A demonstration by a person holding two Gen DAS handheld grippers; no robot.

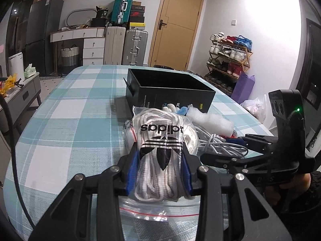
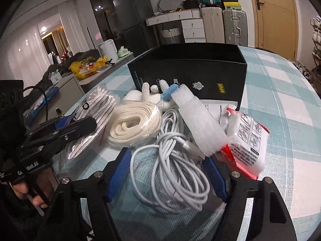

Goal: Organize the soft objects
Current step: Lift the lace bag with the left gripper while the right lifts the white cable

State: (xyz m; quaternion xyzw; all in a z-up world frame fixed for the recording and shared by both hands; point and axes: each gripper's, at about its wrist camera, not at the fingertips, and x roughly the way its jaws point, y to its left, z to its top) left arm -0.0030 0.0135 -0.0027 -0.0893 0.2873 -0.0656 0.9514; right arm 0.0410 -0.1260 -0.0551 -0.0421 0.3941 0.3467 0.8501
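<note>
left gripper (image 1: 160,168) clamps the clear zip bag of white shoelaces (image 1: 160,140) just above the checked tablecloth (image 1: 70,110) — presumably bound for the open black cardboard box (image 1: 170,92); right gripper (image 2: 166,172) spread wide, straddling the coiled white cable (image 2: 172,170).

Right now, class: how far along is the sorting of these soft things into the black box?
Done: nothing visibly; what shows of the black box is bare. In hand: the left gripper is shut on the bagged laces. The right gripper is open around the white cable, not gripping. Left: the cable, cream coil, foam roll, plush toy and red packet on the table.
</note>
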